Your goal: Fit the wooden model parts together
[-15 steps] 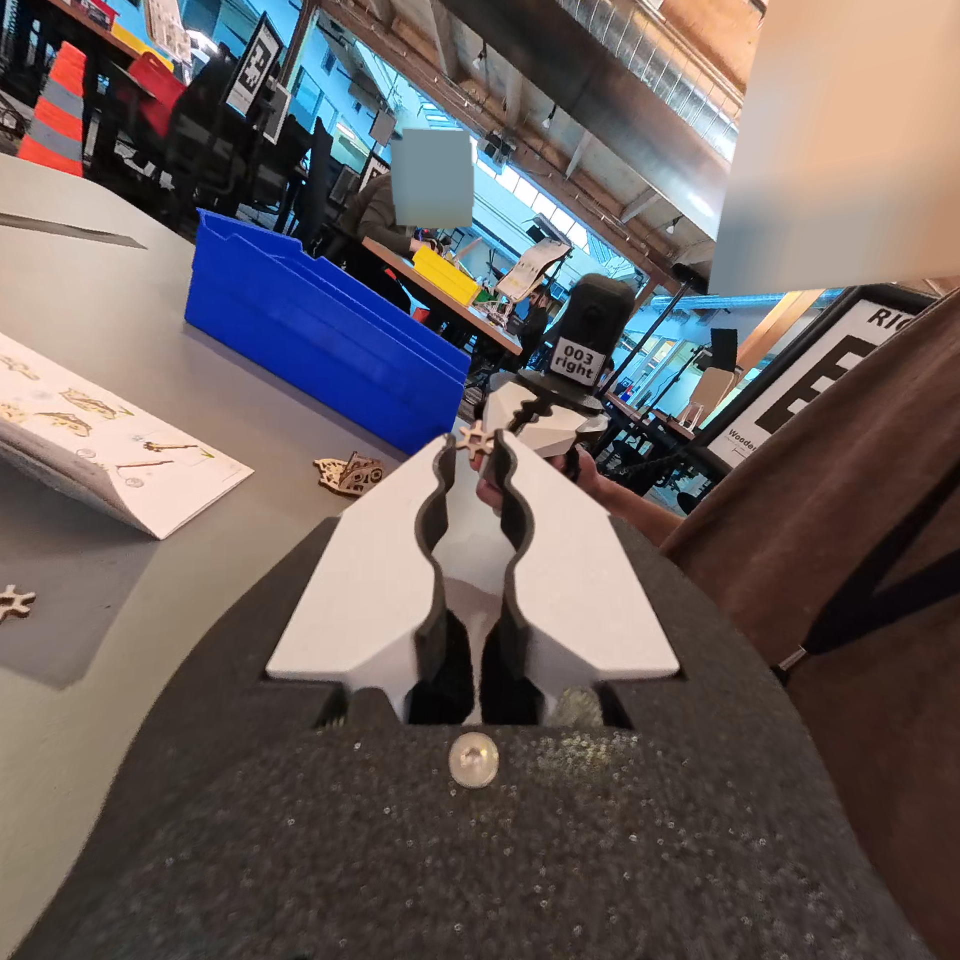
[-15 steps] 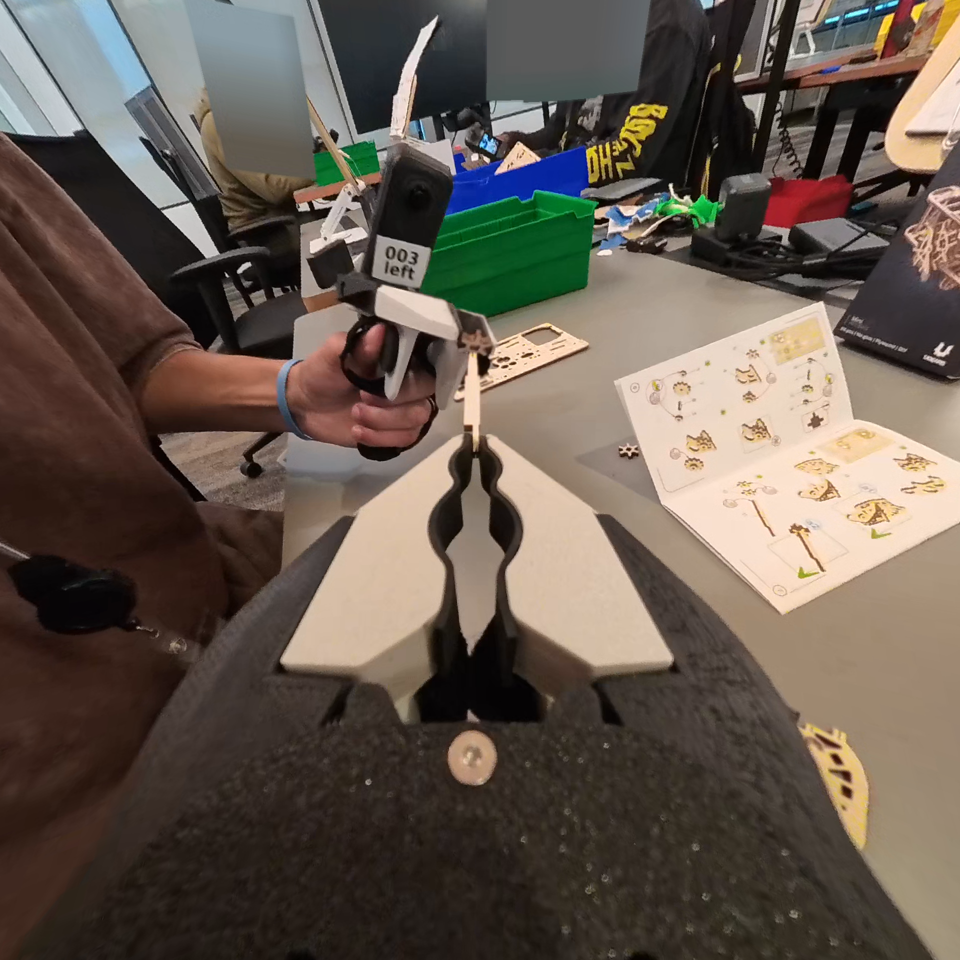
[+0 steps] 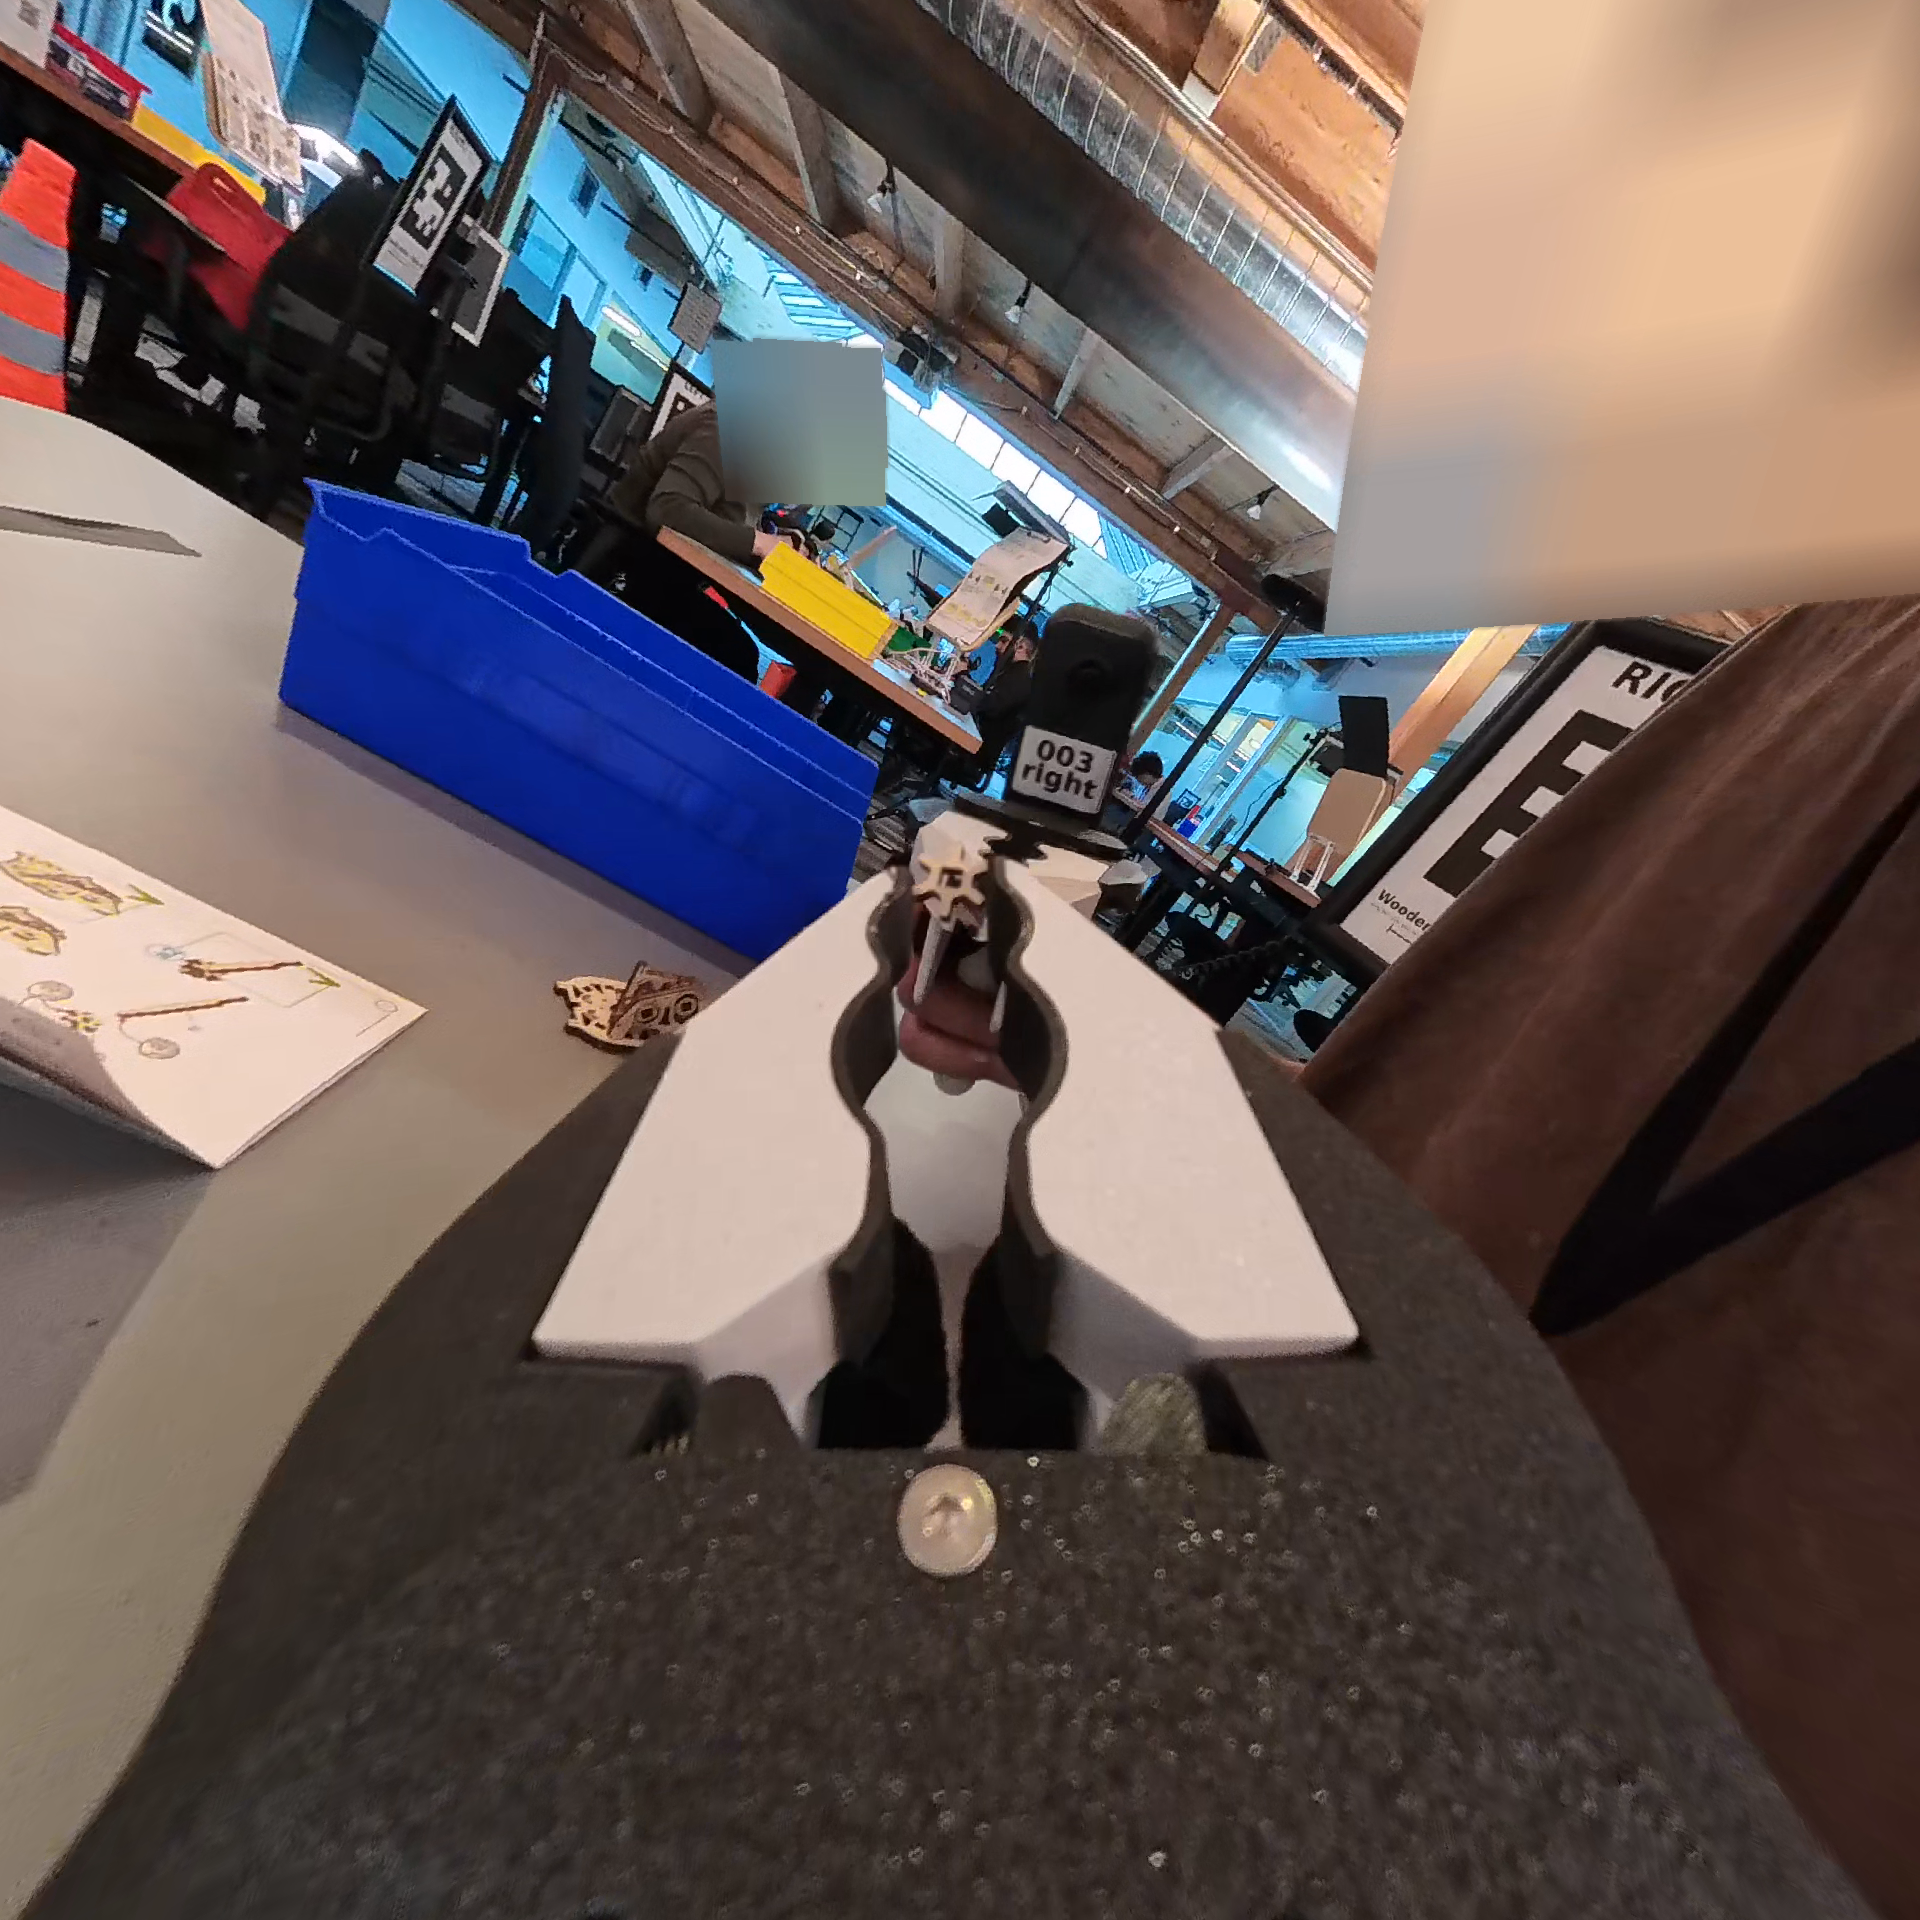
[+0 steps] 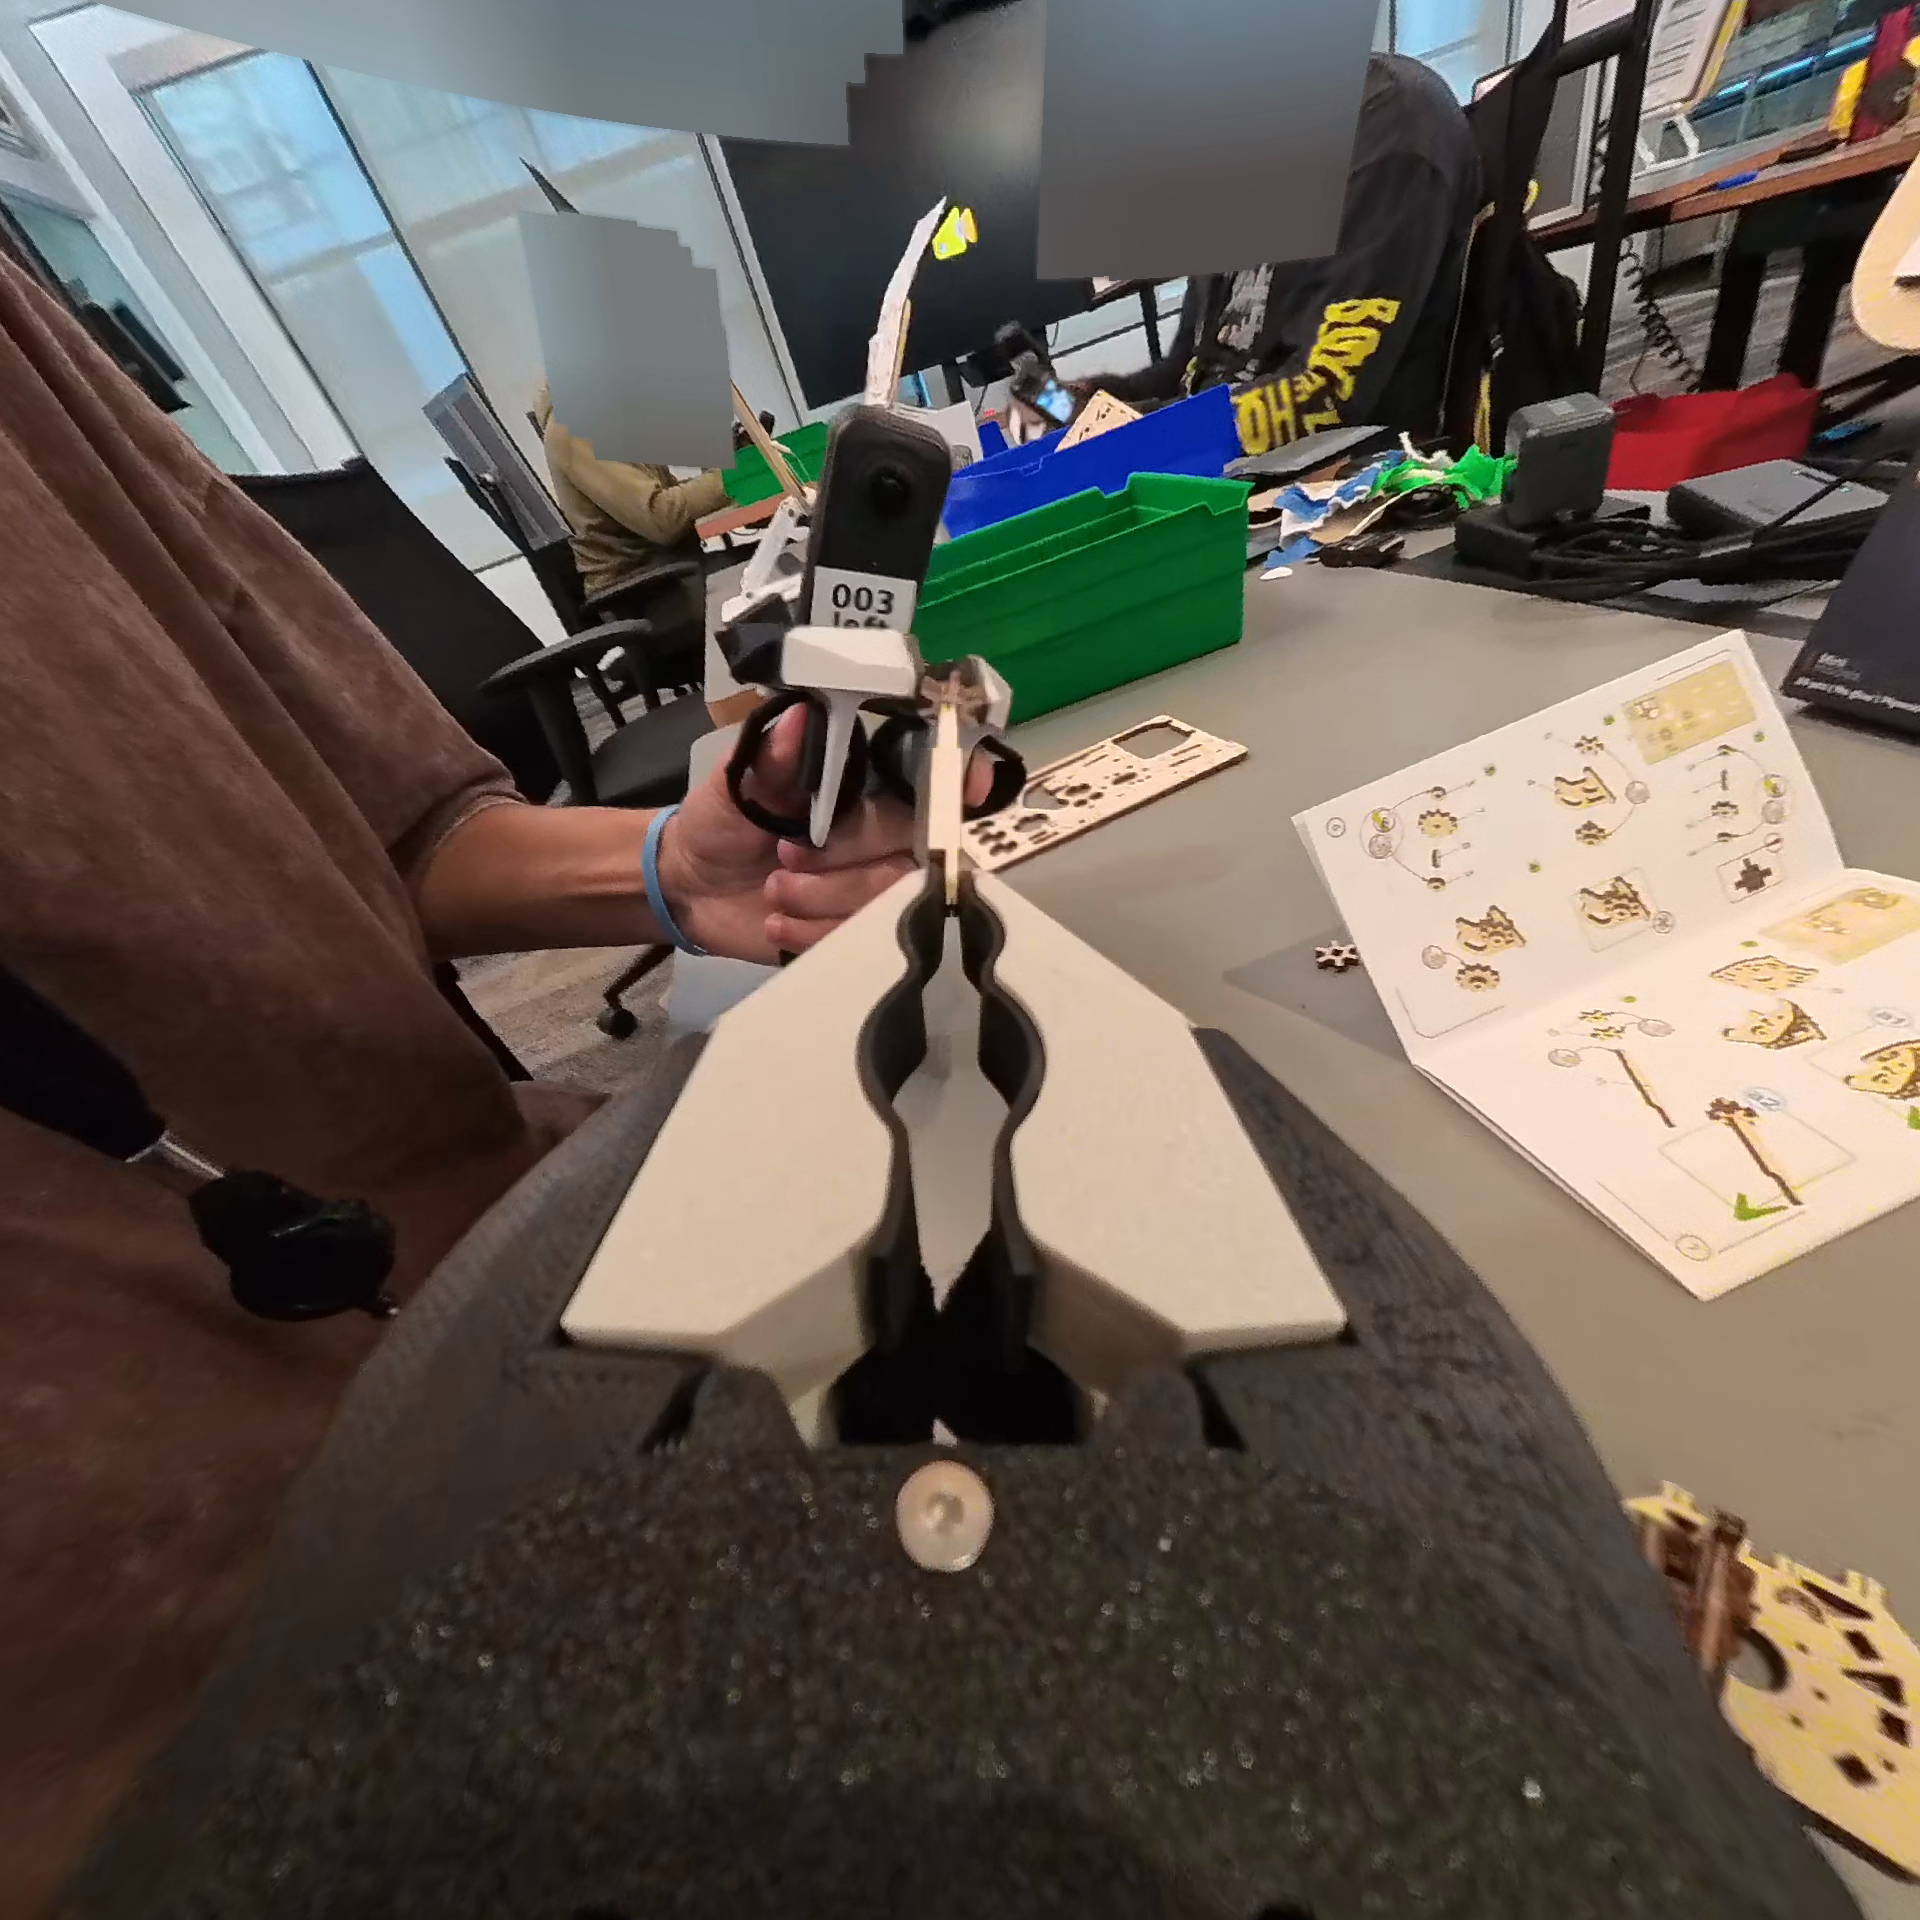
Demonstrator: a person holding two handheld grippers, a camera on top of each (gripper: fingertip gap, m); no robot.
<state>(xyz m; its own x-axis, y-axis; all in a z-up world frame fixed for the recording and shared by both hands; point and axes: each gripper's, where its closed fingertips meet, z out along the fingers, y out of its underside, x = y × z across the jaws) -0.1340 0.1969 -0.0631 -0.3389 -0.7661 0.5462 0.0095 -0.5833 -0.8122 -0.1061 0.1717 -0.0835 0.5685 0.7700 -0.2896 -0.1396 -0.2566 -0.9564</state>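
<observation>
Facing each other above the grey table (image 4: pixel 1351 665), both grippers are clenched on wooden parts: the left gripper (image 3: pixel 951 894) pinches a small wooden gear (image 3: pixel 948 883) at its tips, and the right gripper (image 4: pixel 948 896) grips a thin wooden stick (image 4: pixel 943 800) that rises to that gear. An instruction booklet (image 4: pixel 1621 956) lies open nearby.

left wrist view: you see 1 white label (image 3: pixel 1058 774) on the far black camera (image 3: pixel 1091 675), 1 black-and-white sign (image 3: pixel 1538 790) at right | right wrist view: another white camera label (image 4: pixel 862 603), yellow-lettered black hoodie (image 4: pixel 1309 353), printed instruction booklet (image 4: pixel 1621 935) | wording not copied
</observation>
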